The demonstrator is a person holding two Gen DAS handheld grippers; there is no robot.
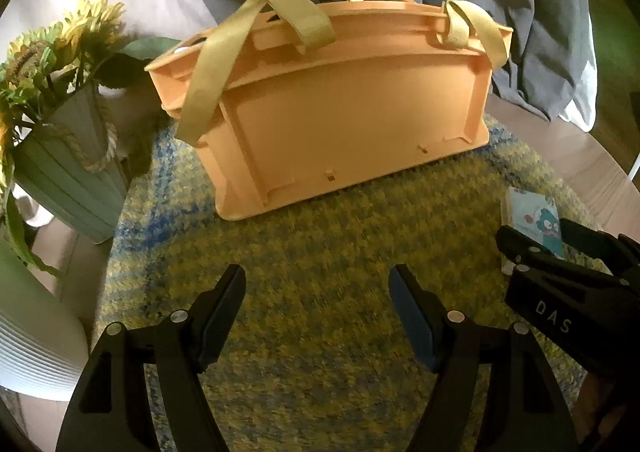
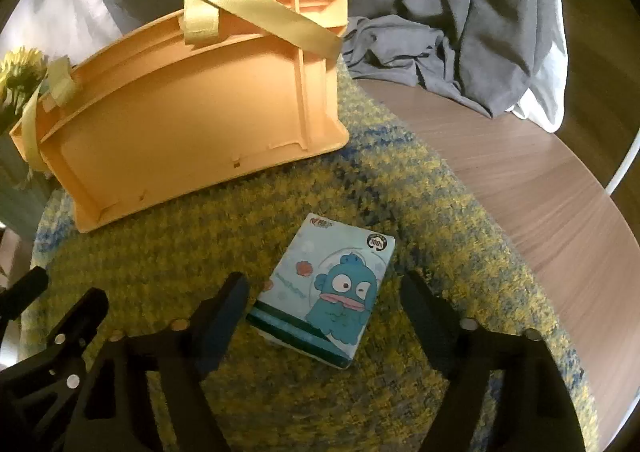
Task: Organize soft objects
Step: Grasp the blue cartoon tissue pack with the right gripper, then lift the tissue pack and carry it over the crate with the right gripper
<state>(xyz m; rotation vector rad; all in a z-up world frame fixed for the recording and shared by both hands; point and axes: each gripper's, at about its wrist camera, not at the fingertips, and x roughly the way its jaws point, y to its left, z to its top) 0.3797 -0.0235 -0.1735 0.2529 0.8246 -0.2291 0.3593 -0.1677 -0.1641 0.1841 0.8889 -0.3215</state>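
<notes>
An orange plastic basket (image 1: 344,112) with yellow fabric handles (image 1: 212,68) stands on a yellow-blue mat (image 1: 320,260); it also shows in the right wrist view (image 2: 192,120). A soft tissue pack (image 2: 328,292) with a blue cartoon fish lies flat on the mat in front of the basket, and its edge shows in the left wrist view (image 1: 532,220). My right gripper (image 2: 324,292) is open, its fingers either side of the pack, not touching it. My left gripper (image 1: 318,284) is open and empty over the mat, left of the pack.
A green vase (image 1: 68,172) of sunflowers (image 1: 76,36) stands left of the basket. A white ribbed object (image 1: 32,348) sits at the near left. Grey cloth (image 2: 440,40) is piled behind the basket. The wooden tabletop (image 2: 540,188) extends right of the mat.
</notes>
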